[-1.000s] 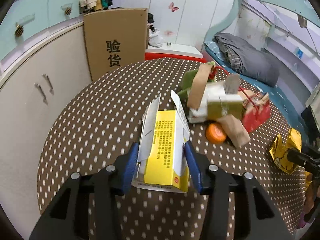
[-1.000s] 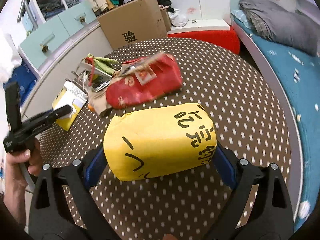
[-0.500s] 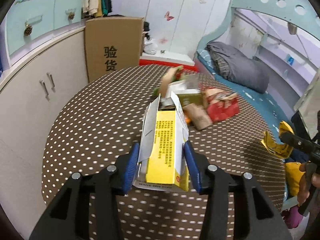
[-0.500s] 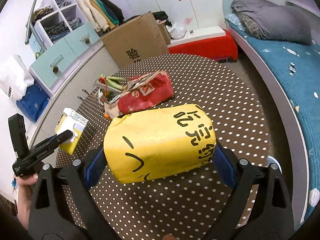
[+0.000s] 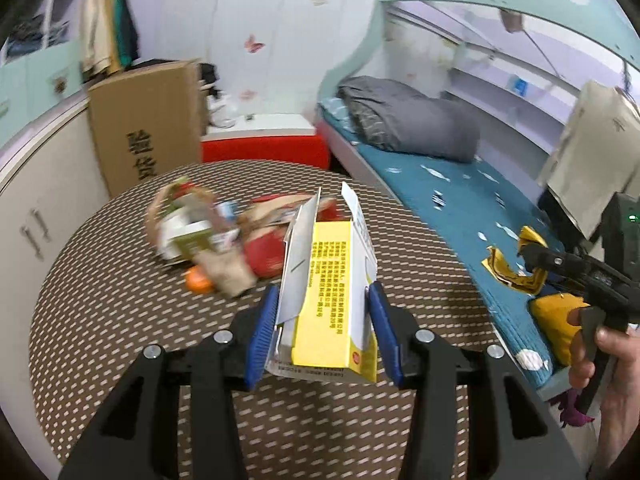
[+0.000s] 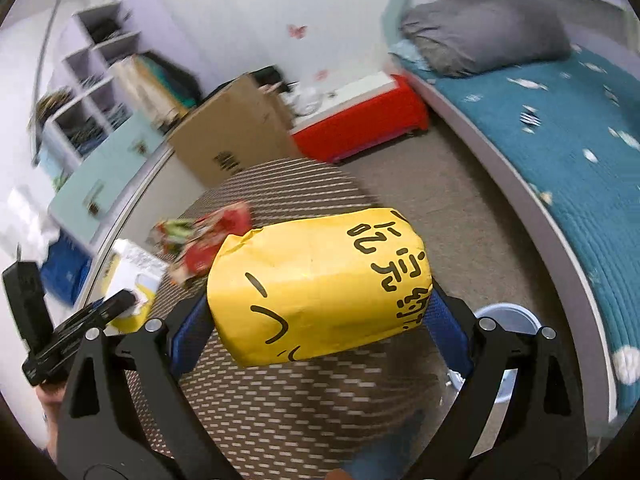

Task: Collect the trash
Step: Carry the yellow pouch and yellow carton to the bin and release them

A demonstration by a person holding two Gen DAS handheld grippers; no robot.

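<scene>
My left gripper (image 5: 322,334) is shut on an open yellow and white carton (image 5: 326,300) and holds it above the round dotted table (image 5: 120,340). My right gripper (image 6: 316,320) is shut on a crumpled yellow paper bag (image 6: 320,284) with black writing, held above the table's right edge. The right gripper also shows in the left wrist view (image 5: 536,256) off the table's right side, over the bed. A pile of trash (image 5: 224,240) with a red bag, small cartons and an orange ball lies on the table's far half; it also shows in the right wrist view (image 6: 204,240).
A light blue bin (image 6: 504,320) stands on the floor below my right gripper, partly hidden. A bed with a blue cover (image 5: 440,200) runs along the right. A cardboard box (image 5: 144,120) and a red step (image 5: 260,148) stand beyond the table. Cabinets (image 5: 36,200) line the left.
Both grippers have lifted and swung to the right with their loads. The trash pile has fallen further away. The blue bin has come into the right wrist view.
</scene>
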